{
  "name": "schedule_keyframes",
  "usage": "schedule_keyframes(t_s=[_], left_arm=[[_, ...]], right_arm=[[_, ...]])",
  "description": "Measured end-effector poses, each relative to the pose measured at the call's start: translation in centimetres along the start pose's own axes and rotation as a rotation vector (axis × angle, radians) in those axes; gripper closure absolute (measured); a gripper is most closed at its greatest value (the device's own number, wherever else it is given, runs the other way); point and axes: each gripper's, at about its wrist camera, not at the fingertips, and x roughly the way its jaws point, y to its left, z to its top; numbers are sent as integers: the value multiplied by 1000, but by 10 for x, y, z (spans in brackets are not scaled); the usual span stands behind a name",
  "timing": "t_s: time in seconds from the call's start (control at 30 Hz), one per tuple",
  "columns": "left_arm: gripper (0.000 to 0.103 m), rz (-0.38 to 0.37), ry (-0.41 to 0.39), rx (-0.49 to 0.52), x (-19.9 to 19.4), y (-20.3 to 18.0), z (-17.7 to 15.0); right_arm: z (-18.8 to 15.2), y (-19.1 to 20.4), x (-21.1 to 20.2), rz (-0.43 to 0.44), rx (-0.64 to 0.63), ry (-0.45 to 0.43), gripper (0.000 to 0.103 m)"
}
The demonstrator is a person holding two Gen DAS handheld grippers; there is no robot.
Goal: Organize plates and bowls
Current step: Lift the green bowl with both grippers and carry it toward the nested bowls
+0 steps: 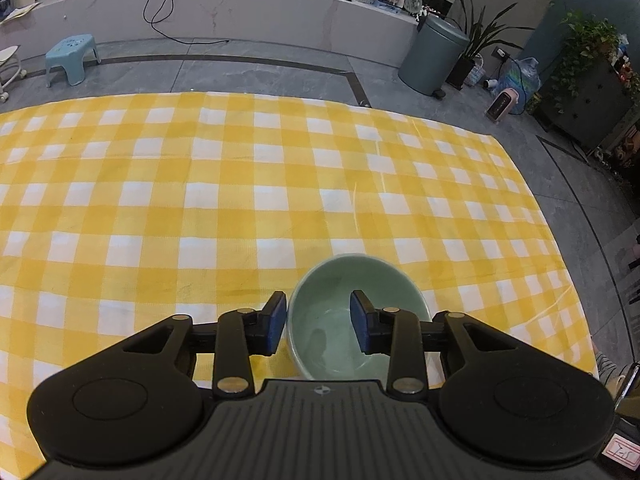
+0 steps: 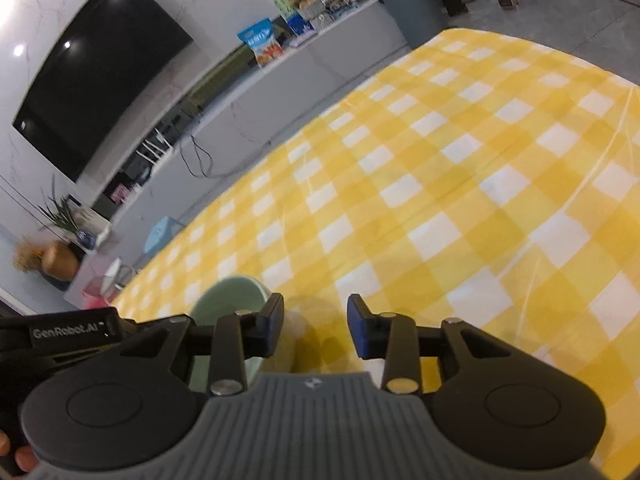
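Bowl (image 1: 360,312), pale green and empty, sits on the yellow-and-white checked tablecloth (image 1: 200,200) near its close edge, right under the left gripper (image 1: 319,324). That gripper's blue-padded fingers (image 1: 276,320) stand apart, one outside the bowl's left wall and the other over its hollow, so the near-left rim lies between them; whether either pad touches the ceramic cannot be told. The gripper's ribbed grey body cuts off the bowl's near side.

In the right wrist view the same bowl (image 2: 228,300) shows only as a curved green rim and part of its wall at lower left, mostly hidden behind the black linkage of the right gripper (image 2: 316,326) and a black bar marked GenRobot.AI. The right gripper's fingers are also spread, with nothing but checked cloth and a blurred pale patch between them; the bowl lies just to their left, apart from them. This view is tilted and soft with blur, so finer detail on the cloth is hard to make out. A fingertip of the person shows at the bottom left corner, cut off by the frame.

Beyond the table, the left wrist view shows a grey pedal bin (image 1: 434,56), a light blue stool (image 1: 72,58), potted plants and a long pale ledge crowded with packets and a plush toy; the right wrist view adds a dark wall television (image 2: 92,76).
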Motion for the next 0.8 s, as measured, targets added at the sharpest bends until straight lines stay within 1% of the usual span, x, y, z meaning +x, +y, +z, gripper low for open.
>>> schedule_keyframes(t_s=[0.07, 0.13, 0.2, 0.3, 0.33, 0.47, 0.53, 0.6, 0.8], left_arm=[[63, 2, -1, 9, -1, 0, 1], [63, 0, 2, 4, -1, 1, 1], [63, 1, 1, -2, 0, 1, 2], [63, 5, -3, -3, 0, 1, 2], [63, 4, -3, -3, -1, 1, 2], [63, 2, -5, 3, -1, -2, 3], [63, 0, -5, 3, -2, -2, 3], [63, 0, -7, 5, -3, -3, 3], [63, 6, -7, 7, -3, -4, 3]], right_arm=[[0, -3, 3, -3, 20, 19, 67], [1, -6, 2, 10, 38, 19, 67], [2, -7, -3, 38, 50, -4, 66], [1, -6, -6, 95, 62, -8, 66], [0, -3, -5, 97, 52, -1, 66], [-4, 4, -1, 64, 3, 22, 66], [-5, 5, 0, 67, 0, 31, 68], [-7, 5, 1, 66, -2, 39, 73], [-7, 3, 2, 76, 0, 38, 79]])
